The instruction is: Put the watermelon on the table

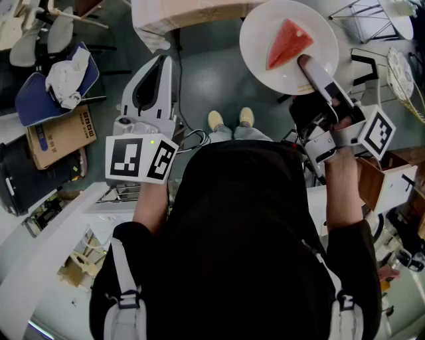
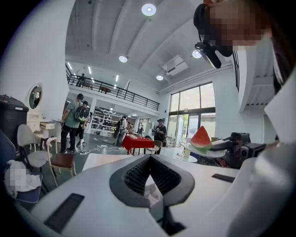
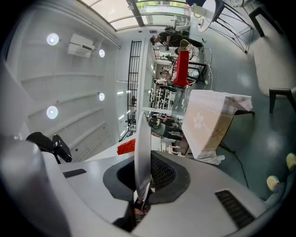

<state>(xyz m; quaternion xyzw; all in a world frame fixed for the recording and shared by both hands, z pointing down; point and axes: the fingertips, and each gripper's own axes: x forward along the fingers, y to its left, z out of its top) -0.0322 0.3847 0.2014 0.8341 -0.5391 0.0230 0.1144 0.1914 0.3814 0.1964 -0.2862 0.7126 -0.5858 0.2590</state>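
A red wedge of watermelon [image 1: 289,41] lies on a round white plate [image 1: 262,63] held out over the grey floor. My right gripper [image 1: 307,63] is shut on the plate's near rim, and in the right gripper view the plate [image 3: 142,148] stands edge-on between the pads, with a strip of red watermelon [image 3: 126,147] beside it. My left gripper [image 1: 161,61] hangs to the left with its jaws together and nothing in them. In the left gripper view the left gripper [image 2: 150,161] points past the watermelon [image 2: 201,137] on its plate [image 2: 210,152].
A table under a pale cloth [image 1: 192,13] stands ahead beyond the plate, seen also as a draped table [image 3: 210,122]. A blue chair with a white cloth [image 1: 56,86] and a cardboard box [image 1: 60,136] sit left. A wire stand [image 1: 372,20] is right. Several people [image 2: 74,120] stand far off.
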